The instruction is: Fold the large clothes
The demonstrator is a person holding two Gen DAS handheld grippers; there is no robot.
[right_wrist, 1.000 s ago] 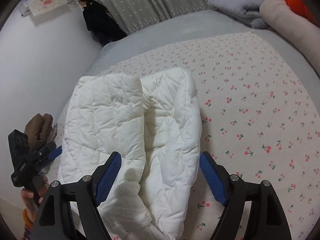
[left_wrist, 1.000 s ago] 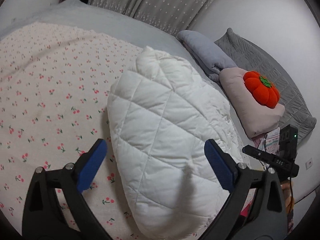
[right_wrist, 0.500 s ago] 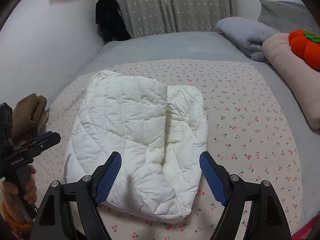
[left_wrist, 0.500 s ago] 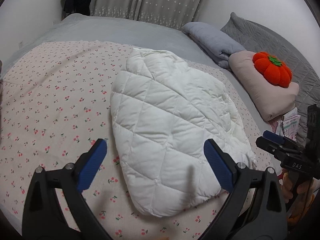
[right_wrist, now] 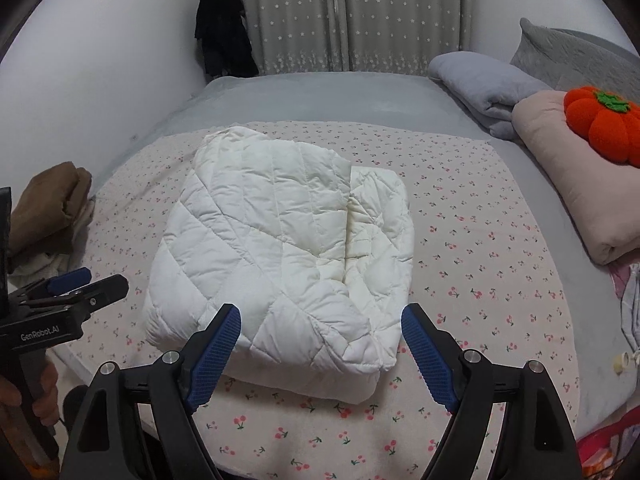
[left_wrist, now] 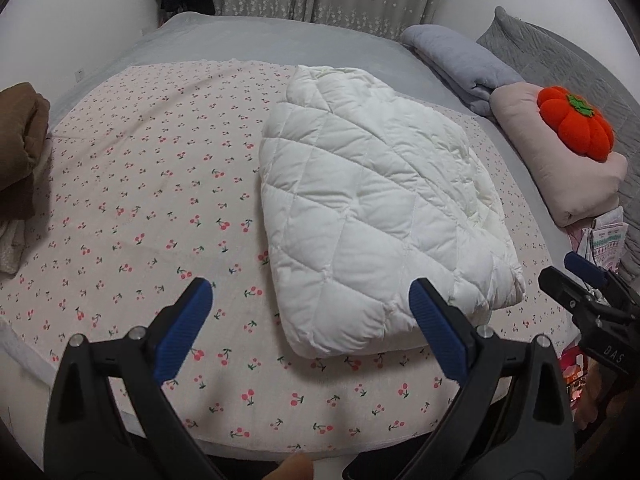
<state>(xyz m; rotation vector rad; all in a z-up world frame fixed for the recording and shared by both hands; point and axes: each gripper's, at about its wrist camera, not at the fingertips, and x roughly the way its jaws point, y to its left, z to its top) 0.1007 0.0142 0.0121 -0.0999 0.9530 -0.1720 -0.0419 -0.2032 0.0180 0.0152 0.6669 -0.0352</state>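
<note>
While folded into a thick white bundle, jacket (left_wrist: 376, 216) lying flat on cherry-print sheet (left_wrist: 140, 184), centre-right of left wrist frame, centre of right wrist frame (right_wrist: 280, 256).

Left gripper (left_wrist: 312, 324) at bottom of its own frame, blue fingers (left_wrist: 184, 326) spread wide, nothing between them. Jacket above and beyond the tips, its near edge falling between the two fingers in the picture; right-hand finger overlapping the jacket's lower right corner in the frame, contact not discernible. Same gripper seen side-on at lower left of right wrist frame (right_wrist: 76, 284), held by a hand (right_wrist: 40, 392), off the jacket's left edge.

Right gripper (right_wrist: 320, 356) at bottom of its frame, fingers (right_wrist: 216, 350) likewise released and wide apart, empty. Jacket's near edge just above and between the tips, not clasped. Seen also at right edge of left wrist frame (left_wrist: 576, 280), beside the jacket's lower right corner, apart from it.

Brown bundle (left_wrist: 20, 144) at left edge. Grey blanket (left_wrist: 460, 60), pink pillow (left_wrist: 560, 168) and orange pumpkin (left_wrist: 576, 124) at upper right. Grey curtain (right_wrist: 340, 16) along the top.
</note>
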